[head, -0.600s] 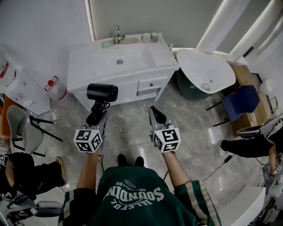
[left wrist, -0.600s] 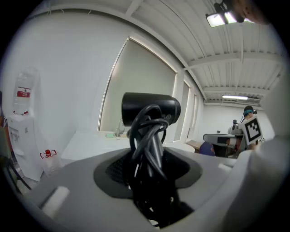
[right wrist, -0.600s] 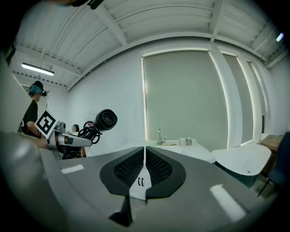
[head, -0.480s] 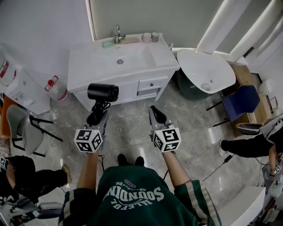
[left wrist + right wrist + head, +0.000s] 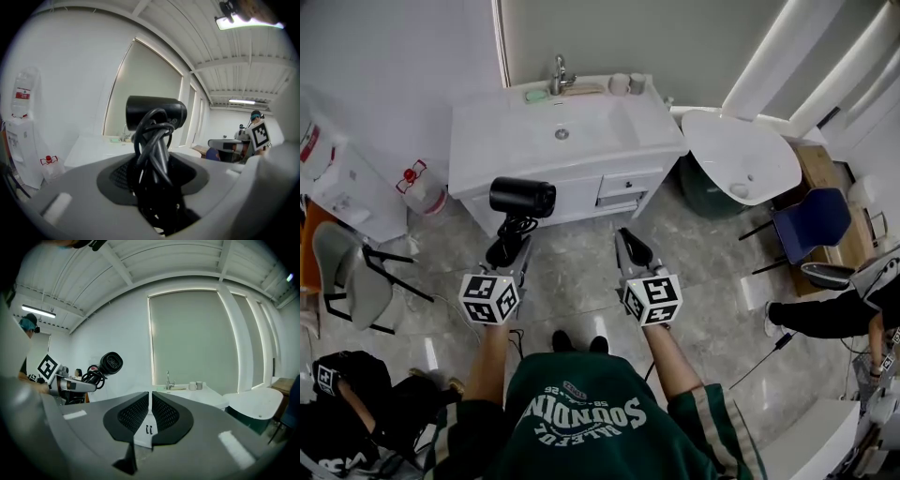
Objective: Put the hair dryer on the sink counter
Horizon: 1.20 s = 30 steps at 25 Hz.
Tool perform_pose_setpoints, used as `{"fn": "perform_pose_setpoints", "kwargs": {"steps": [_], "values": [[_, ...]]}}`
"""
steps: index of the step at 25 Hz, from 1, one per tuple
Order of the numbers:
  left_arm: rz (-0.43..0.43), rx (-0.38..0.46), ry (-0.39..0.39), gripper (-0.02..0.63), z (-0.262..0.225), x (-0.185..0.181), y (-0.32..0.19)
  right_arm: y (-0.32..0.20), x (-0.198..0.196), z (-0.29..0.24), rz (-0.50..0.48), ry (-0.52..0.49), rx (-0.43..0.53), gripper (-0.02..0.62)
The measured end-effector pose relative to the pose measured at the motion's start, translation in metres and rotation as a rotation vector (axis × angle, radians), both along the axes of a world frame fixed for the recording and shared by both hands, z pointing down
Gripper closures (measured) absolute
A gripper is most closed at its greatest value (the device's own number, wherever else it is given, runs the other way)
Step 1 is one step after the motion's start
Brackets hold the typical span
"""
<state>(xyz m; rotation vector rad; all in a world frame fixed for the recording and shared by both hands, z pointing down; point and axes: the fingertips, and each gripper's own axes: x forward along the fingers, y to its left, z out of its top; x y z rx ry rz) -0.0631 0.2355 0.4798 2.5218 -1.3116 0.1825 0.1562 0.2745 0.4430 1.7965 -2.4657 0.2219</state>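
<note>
My left gripper (image 5: 508,251) is shut on the handle of a black hair dryer (image 5: 522,197), with its cord wound round the handle. The barrel lies crosswise above the jaws, in front of the cabinet under the white sink counter (image 5: 492,141). In the left gripper view the hair dryer (image 5: 156,112) and its coiled cord fill the gap between the jaws. The right gripper view shows the hair dryer (image 5: 110,363) off to the left and the counter (image 5: 197,393) ahead. My right gripper (image 5: 634,249) is shut with nothing in it, level with the left one over the floor.
A faucet (image 5: 559,73), a green soap dish (image 5: 535,95) and two cups (image 5: 627,83) stand at the counter's back edge. A white basin-shaped chair (image 5: 741,155) is right of the cabinet, a blue chair (image 5: 814,217) farther right, a water dispenser (image 5: 333,178) left. People sit at both sides.
The view has shifted slightly toward the counter. A person at the lower left has moved. Both grippers keep their hold and pose.
</note>
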Motion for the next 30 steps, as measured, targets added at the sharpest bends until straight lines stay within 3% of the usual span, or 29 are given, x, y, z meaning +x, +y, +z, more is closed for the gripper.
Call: {"fn": "perform_pose_setpoints", "kwargs": {"steps": [9,19,30], "values": [[0.016,-0.019,0.0,0.364,0.012,-0.03,-0.019,-0.012,-0.038,0.015,0.003,-0.016,-0.02,0.589],[0.009,-0.041,0.012,0.363,0.022,-0.042,-0.043,-0.036,-0.046,0.024,0.005,-0.029,-0.04,0.589],[-0.018,-0.055,-0.001,0.364,0.033,-0.03,-0.116,-0.116,-0.035,0.038,-0.024,-0.05,-0.055,0.589]]}}
